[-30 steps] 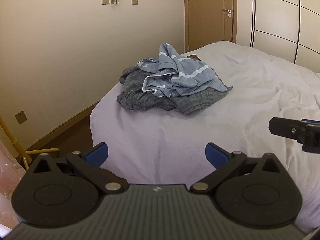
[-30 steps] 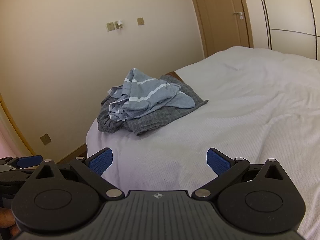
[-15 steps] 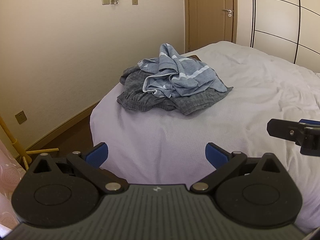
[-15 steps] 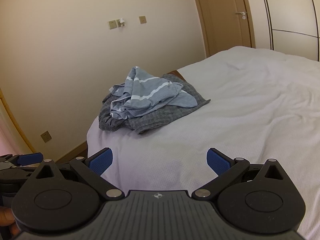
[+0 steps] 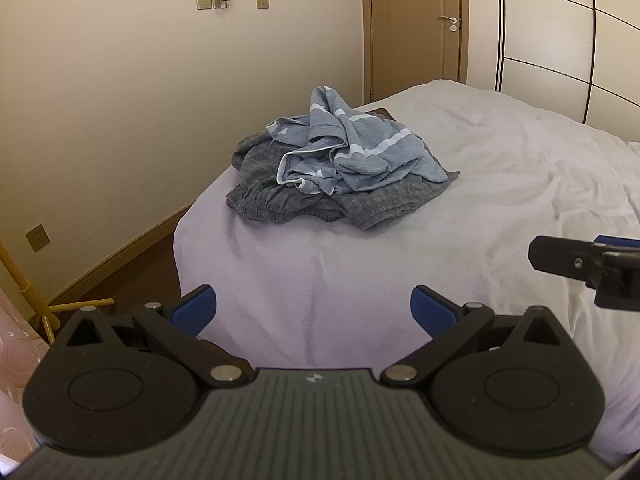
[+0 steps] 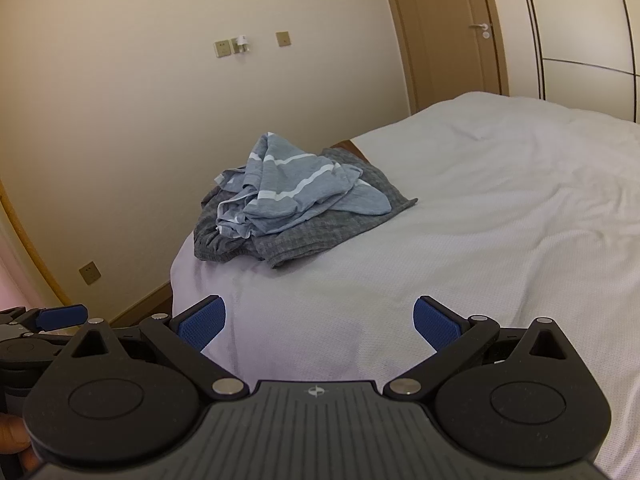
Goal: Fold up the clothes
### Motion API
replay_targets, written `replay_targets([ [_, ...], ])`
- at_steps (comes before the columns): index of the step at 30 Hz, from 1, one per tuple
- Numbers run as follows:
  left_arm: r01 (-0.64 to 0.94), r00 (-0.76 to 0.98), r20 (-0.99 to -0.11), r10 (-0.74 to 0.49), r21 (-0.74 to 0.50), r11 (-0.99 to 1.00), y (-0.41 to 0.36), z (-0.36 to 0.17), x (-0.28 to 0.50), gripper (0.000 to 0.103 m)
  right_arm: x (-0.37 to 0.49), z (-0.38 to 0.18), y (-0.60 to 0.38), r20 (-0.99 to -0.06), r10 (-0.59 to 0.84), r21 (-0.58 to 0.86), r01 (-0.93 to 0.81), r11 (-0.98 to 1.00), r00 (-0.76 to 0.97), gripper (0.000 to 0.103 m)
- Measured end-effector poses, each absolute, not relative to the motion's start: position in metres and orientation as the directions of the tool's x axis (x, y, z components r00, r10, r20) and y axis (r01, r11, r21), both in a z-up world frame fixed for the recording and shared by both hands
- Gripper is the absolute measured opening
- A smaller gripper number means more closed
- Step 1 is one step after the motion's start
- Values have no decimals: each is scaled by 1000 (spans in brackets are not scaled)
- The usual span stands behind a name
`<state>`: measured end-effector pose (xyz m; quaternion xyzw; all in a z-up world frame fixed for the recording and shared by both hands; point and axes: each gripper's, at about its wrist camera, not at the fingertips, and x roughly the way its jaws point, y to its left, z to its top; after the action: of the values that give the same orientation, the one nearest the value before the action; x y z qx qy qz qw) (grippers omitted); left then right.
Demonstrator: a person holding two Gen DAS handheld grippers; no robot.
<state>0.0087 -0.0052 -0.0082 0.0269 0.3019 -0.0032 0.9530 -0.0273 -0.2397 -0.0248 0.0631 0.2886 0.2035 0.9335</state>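
Since a second ago the right gripper [image 6: 319, 324] has drifted a little: the pile of clothes sits slightly further right and lower in its view, and in the left wrist view the tip of the right gripper has slid a touch lower and leftward. The left gripper [image 5: 313, 307] has scarcely shifted.

Both sets of jaws are spread wide and released, with nothing between the blue pads [image 5: 195, 309] of the left or the blue pads [image 6: 436, 325] of the right. Both hover over the near end of the bed [image 5: 500, 200], well apart from the clothes.

Beyond them, on the bed's corner nearest the wall, lies the heap: a blue striped shirt [image 5: 344, 152] crumpled on top of a grey garment [image 5: 280, 196], which spreads flat under it and reaches the bed's edge. The rest of the bed past the pile shows only rumpled white sheet.

As I judge it, the folding has not begun: nothing is smoothed, lifted or stacked, and both pieces are left to do. The likely first step is reaching to the pile and pulling the striped shirt off the grey one.

No basket, box or drawer shows in either view, so there is no container to report on.
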Motion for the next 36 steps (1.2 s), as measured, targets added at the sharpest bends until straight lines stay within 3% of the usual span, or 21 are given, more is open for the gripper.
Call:
replay_targets([
  [26,11,808,-589,18,46,999,-4,-18,5,102,-27,-33,-241,-533,407,233,-334,913,742,103],
  [36,30,832,-555,-8,30,999,6,-20,22,102,-21,-40,-236,-541,384,175,-346,922,748,103],
])
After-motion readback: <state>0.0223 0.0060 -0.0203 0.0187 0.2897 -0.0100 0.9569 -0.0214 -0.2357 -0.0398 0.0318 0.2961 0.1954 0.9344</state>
